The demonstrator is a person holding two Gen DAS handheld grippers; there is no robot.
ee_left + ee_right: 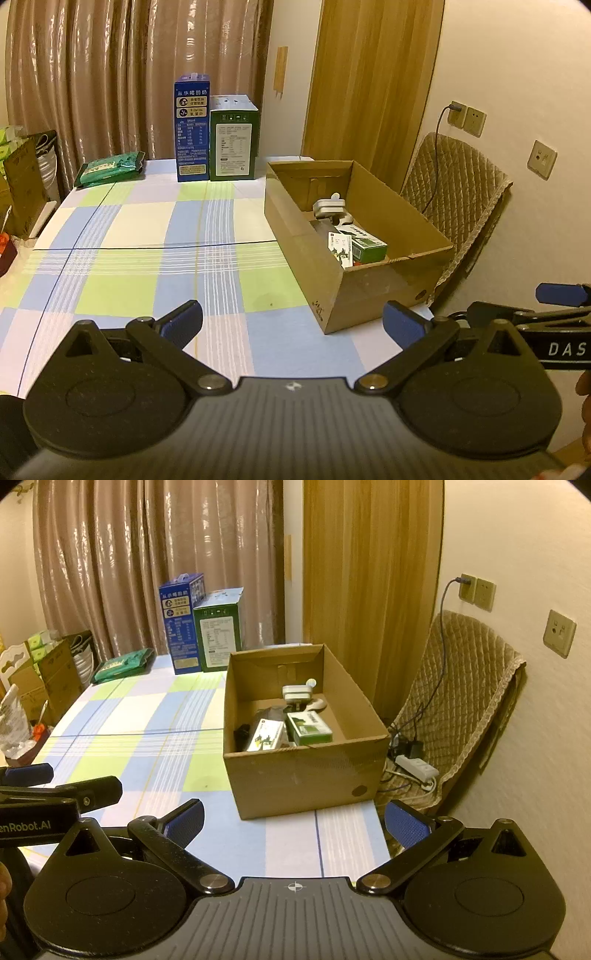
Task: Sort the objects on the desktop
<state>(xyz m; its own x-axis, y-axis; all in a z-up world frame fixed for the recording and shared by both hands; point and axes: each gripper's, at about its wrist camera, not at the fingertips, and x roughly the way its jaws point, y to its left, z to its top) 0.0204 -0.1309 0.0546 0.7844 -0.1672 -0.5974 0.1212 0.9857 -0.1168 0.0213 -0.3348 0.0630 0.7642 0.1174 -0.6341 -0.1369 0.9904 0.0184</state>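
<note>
An open cardboard box (306,266) (295,779) stands at the table's right side. Inside it lie a green carton (367,248) (308,728), a white illustrated carton (341,247) (266,735), a white plug adapter (328,206) (297,693) and some dark items. My left gripper (291,323) hovers open and empty over the checked tablecloth (147,258), short of the box. My right gripper (294,821) is open and empty too, just before the box's near wall. Each gripper shows at the edge of the other's view, the right gripper (561,295) and the left gripper (29,773).
A blue carton (192,129) (181,624) and a dark green carton (233,138) (218,631) stand at the far table edge, with a green packet (110,168) (123,664) to their left. A padded chair (458,192) (461,701), power strip (417,766) and cables sit right of the table.
</note>
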